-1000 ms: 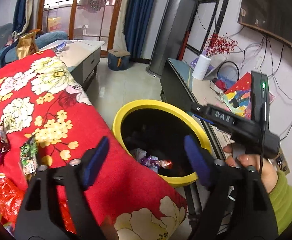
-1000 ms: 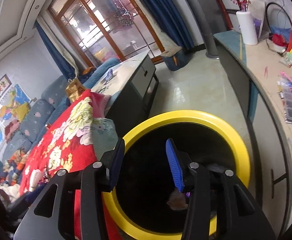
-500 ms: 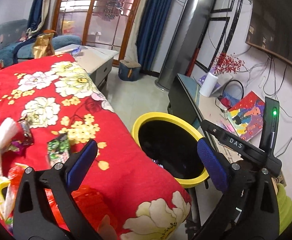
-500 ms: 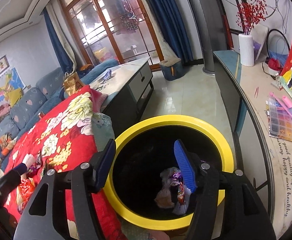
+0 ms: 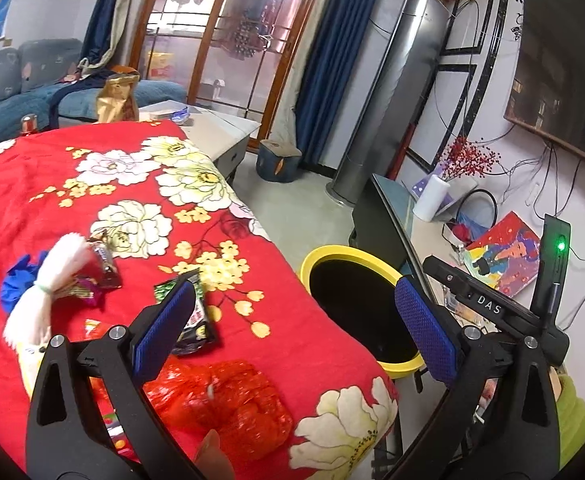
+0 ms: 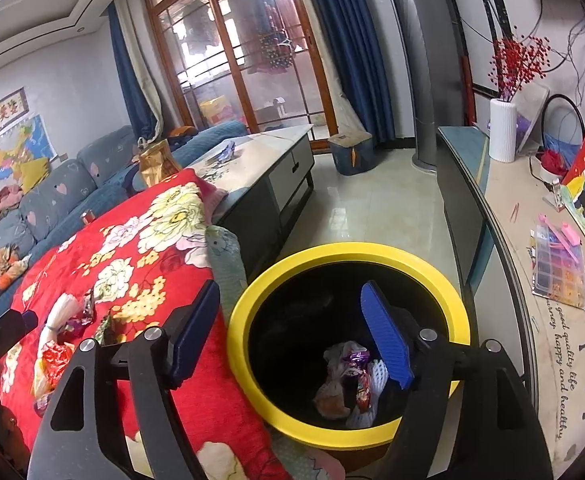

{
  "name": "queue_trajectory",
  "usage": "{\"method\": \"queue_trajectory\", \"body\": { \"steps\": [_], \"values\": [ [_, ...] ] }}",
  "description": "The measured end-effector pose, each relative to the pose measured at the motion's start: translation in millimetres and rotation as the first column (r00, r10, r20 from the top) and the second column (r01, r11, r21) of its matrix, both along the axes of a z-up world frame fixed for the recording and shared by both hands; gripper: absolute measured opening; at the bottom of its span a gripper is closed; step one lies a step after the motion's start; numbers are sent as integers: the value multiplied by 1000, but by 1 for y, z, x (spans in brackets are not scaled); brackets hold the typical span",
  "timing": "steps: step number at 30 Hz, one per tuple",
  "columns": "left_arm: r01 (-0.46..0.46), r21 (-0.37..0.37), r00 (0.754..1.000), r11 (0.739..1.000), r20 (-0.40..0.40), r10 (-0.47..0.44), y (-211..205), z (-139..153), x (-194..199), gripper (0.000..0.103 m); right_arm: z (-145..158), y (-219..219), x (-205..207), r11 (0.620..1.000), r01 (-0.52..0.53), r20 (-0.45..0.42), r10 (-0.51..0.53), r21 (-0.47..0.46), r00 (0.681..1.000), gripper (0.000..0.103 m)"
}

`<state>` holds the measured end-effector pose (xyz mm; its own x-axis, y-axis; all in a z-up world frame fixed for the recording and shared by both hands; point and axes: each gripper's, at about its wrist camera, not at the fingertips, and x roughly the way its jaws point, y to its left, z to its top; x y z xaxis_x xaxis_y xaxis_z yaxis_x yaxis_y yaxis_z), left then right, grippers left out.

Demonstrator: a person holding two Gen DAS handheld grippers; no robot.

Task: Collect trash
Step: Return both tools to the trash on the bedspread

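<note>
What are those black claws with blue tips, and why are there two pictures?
They are grabbing tools; a person holds one in each hand. Each tool carries a camera looking along its two fingers, giving one picture per hand. The left gripper is open and empty, above a red flowered blanket strewn with a green snack wrapper, a crumpled red plastic bag and other bits. The right gripper is over a round yellow-rimmed black bin with wrappers inside. Its jaws have just been opening, with nothing between them.

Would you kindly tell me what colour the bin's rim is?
Yellow, around a black inside; the bin's rim shows best in the right wrist view.
</note>
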<state>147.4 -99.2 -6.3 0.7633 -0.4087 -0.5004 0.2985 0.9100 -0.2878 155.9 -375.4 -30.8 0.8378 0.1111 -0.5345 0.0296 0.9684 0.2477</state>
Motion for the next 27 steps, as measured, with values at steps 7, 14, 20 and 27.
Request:
{"method": "queue_trajectory", "body": {
  "steps": [7,14,20,27],
  "values": [
    [-26,-1,1000,1000,16,26,15,4,-7,92,10,16,-7,1000,-29,17,29,-10,999,74],
    [-65,0,998,998,27,65,32,6,-14,92,17,32,-11,997,-73,28,73,-8,997,77],
    [-96,-1,995,995,25,96,45,5,-17,92,21,51,-14,993,-120,33,120,-12,992,78],
    [-129,-2,991,992,29,129,62,6,-22,92,24,75,-20,983,-180,35,181,-24,983,79]
  ]
}}
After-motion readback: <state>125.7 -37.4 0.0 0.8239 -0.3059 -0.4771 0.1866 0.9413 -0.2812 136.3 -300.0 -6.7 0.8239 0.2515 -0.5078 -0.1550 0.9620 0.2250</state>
